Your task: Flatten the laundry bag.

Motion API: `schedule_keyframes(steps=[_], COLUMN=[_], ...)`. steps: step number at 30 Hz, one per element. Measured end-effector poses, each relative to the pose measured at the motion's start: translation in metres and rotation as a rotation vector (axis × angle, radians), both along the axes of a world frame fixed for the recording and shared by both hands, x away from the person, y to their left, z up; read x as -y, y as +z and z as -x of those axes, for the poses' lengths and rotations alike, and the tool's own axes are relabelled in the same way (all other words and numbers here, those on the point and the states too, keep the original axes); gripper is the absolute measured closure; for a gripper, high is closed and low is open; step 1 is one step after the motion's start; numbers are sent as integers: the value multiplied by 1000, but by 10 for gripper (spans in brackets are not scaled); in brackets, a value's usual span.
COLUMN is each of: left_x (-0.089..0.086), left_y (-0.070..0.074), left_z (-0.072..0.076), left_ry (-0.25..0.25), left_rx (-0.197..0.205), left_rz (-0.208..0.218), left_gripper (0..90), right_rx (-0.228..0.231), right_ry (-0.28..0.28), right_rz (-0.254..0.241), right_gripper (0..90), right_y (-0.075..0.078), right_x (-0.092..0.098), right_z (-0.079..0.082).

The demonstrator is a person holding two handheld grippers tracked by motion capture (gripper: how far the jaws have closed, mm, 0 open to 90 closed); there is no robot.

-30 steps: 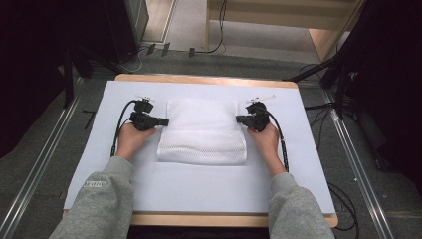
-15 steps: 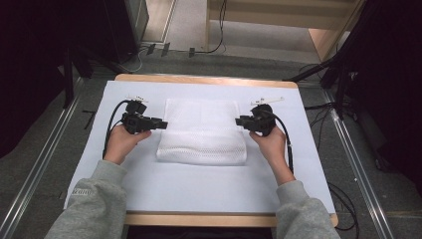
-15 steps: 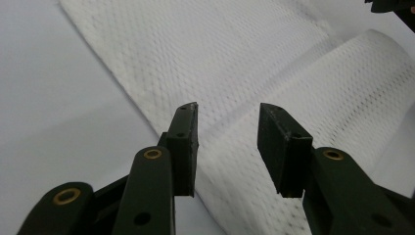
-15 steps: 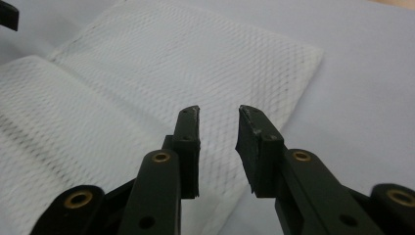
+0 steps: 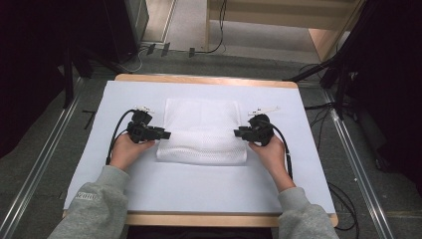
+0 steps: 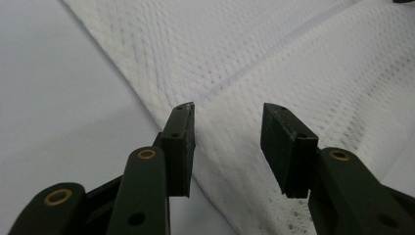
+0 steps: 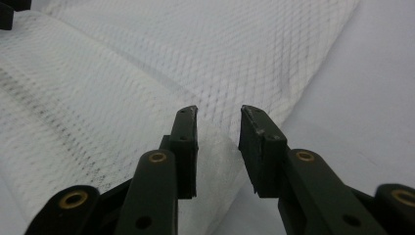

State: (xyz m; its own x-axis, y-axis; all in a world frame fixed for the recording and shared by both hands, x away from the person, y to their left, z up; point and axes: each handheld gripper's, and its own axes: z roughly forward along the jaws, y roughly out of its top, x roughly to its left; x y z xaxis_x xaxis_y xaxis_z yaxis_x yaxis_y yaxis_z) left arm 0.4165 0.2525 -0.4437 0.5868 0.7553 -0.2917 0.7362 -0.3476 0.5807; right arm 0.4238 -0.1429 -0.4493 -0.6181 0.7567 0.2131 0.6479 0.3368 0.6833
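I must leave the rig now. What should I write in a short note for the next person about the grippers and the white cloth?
Left gripper: jaws have just been opening, nothing pinched, at the cloth's left edge.
Right gripper: the same, at the right edge.
White mesh cloth: lies folded in the middle of the pale table cover, the near part doubled over.
Done: one fold appears laid and released.
Left: probably a further fold or smoothing; the final shape cannot be judged yet.

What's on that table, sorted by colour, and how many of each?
White: 1, the folded cloth
Black: 2, the left gripper and the right gripper, fingers open at the cloth's side edges
Pale blue: 1, the table cover
Total: 4
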Motion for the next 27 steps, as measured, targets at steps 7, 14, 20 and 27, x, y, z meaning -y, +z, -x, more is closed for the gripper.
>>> schedule_keyframes(steps=[7,14,20,27], left_x=[0,7,11,1], left_y=[-7,-9,-10,5], left_z=[1,3,3,5], left_ry=[0,-32,-37,-11], left_rx=[8,0,-10,20], left_rz=[-11,-26,-34,43], left_gripper=[634,777,883,889], right_rx=[-41,-38,-41,-12], right_ry=[9,32,35,8], right_rz=[35,71,84,10], right_gripper=[731,834,900,900], right_y=[-13,-18,-17,-2], right_x=[-3,-8,-10,-3], right_z=[-1,2,3,5])
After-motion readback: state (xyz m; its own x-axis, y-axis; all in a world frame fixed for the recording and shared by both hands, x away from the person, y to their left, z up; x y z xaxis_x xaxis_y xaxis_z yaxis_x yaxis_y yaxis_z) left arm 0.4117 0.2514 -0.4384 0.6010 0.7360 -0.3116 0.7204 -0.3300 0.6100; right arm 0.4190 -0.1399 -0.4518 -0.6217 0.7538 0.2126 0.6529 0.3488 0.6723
